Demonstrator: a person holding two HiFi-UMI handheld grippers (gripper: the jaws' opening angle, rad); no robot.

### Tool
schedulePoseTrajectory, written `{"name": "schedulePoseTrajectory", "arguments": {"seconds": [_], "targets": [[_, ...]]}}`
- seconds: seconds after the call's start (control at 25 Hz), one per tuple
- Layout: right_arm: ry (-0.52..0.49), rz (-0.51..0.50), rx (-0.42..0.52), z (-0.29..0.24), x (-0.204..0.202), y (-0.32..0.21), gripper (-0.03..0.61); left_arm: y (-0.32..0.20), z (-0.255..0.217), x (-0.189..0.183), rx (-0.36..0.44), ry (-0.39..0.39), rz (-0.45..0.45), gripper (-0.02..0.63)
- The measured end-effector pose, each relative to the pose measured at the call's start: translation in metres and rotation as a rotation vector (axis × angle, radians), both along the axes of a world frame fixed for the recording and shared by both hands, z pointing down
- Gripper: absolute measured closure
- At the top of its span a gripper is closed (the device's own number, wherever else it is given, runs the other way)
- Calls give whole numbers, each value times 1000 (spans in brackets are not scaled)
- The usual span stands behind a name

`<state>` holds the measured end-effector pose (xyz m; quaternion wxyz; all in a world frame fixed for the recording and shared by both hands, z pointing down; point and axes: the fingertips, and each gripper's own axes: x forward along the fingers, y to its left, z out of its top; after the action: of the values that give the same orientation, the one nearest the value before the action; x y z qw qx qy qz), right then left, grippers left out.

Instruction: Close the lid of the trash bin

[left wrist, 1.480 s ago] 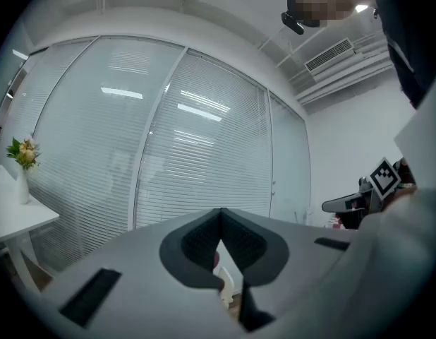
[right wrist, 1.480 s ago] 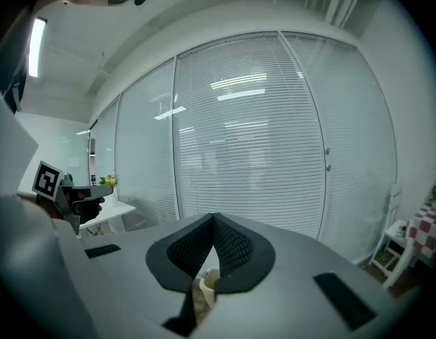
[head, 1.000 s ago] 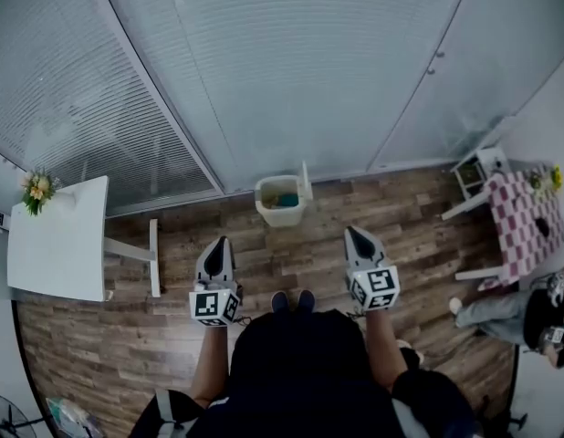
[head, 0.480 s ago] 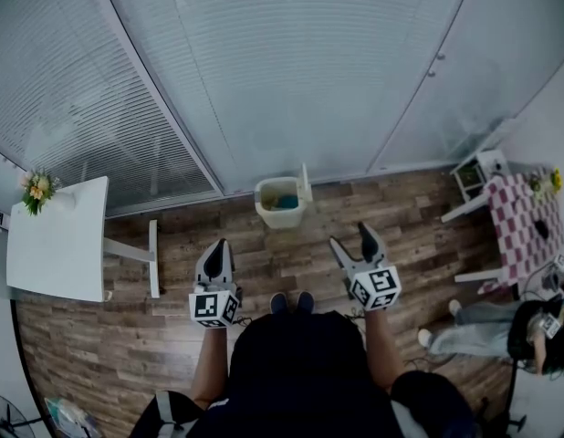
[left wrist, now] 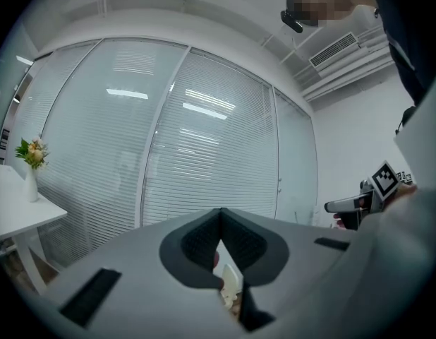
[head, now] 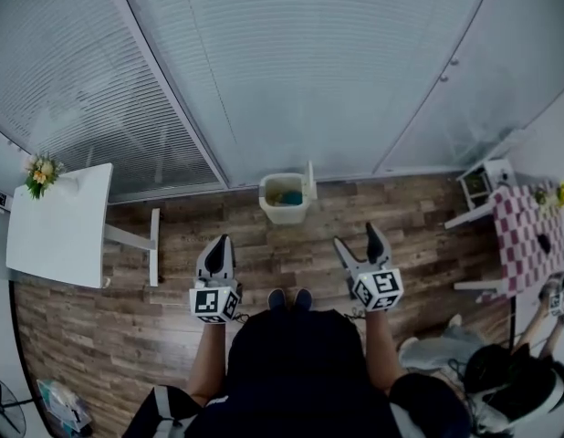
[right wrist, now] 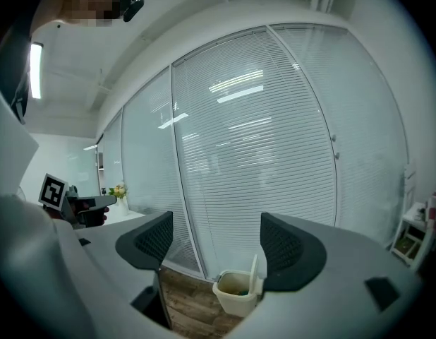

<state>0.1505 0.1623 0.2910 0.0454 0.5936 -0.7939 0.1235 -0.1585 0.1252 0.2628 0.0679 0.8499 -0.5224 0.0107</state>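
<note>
Room: a wooden floor (head: 419,217) ran up to a glass wall (head: 309,80) hung with blinds.
Trash bin (head: 280,204): stood on the floor against that wall, well ahead of both grippers and roughly between them.
Lid (head: 310,182): stood upright at the bin's right edge, long axis vertical; not yet closed.
Left gripper (head: 220,242): fingers (left wrist: 204,242) pressed together, empty.
Right gripper (head: 356,237): fingers (right wrist: 288,249) opening, spread wide, nothing gripped; the bin showed far beyond them.
Nearer hand: judged the right, on the lid's side.

Trash bin (left wrist: 230,284) mostly hidden behind the closed left gripper (left wrist: 220,221); the bin's contents (head: 289,197) too small to identify.
</note>
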Motion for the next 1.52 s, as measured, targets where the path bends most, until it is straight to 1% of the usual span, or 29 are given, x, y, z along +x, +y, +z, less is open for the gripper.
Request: {"name": "schedulePoseTrajectory", "arguments": {"seconds": [0.24, 0.36, 0.52, 0.84, 0.96, 1.12, 1.32, 1.44, 1.52], "targets": [[-7, -28, -23, 13, 12, -11, 227, 1, 9, 11, -14, -16, -23, 607], [-17, -48, -43, 27, 16, -21, 227, 1, 10, 17, -6, -31, -34, 607], [-15, -45, -73, 44, 26, -41, 227, -3, 12, 27, -3, -45, -34, 607], [-8, -89, -108, 74, 16, -81, 227, -5, 36, 29, -47, -44, -54, 607], [-3, -90, -129, 93, 10, -102, 227, -19, 49, 29, -56, -47, -45, 607], [-1, -98, -179, 123, 0, -128, 227, -39, 67, 25, -73, -52, -40, 607], [0, -93, -225, 173, -15, -176, 227, -80, 103, 11, -112, -67, -22, 607], [6, -84, -257, 200, -12, -198, 227, -98, 121, 8, -134, -77, -21, 607], [5, -79, -282, 220, -7, -211, 227, -113, 135, 13, -158, -88, -14, 607]]}}
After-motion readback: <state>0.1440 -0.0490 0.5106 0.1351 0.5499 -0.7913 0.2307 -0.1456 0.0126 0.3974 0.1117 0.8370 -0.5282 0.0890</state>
